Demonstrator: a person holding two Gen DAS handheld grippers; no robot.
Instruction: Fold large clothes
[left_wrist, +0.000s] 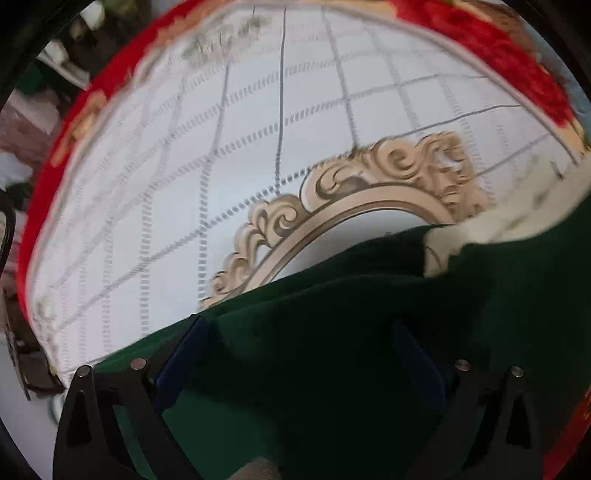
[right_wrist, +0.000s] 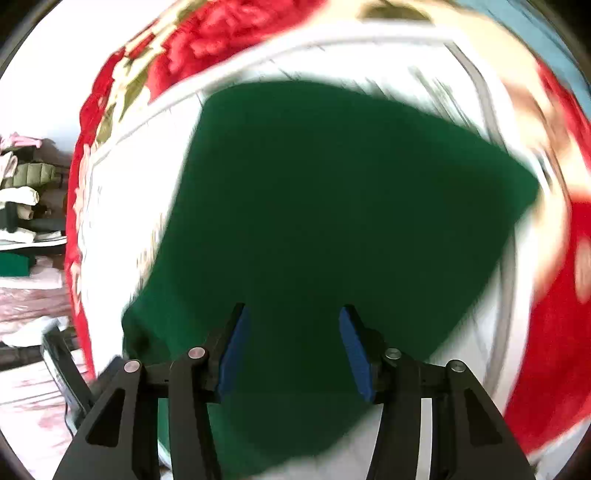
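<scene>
Dark green garment (right_wrist: 332, 221) being spread flat on white grid-patterned bed cover (left_wrist: 258, 129), red blanket (left_wrist: 535, 74) bordering. Left gripper (left_wrist: 295, 354) and right gripper (right_wrist: 293, 343) being held above garment, fingers spread, nothing pinched.

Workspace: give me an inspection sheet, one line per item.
Surface: white cloth with grey grid lines and a beige scroll frame print, laid over a red blanket.
Job's things: dark green garment spread flat on the cloth; a white patch shows at its edge in the left view.
Clutter: nothing seen on the cloth besides the garment.
Grippers: left gripper open over the garment; right gripper open over the garment, holding nothing.
Cables: nothing seen.
Surroundings: stacked clothes off to the left; the right view is motion-blurred.
</scene>
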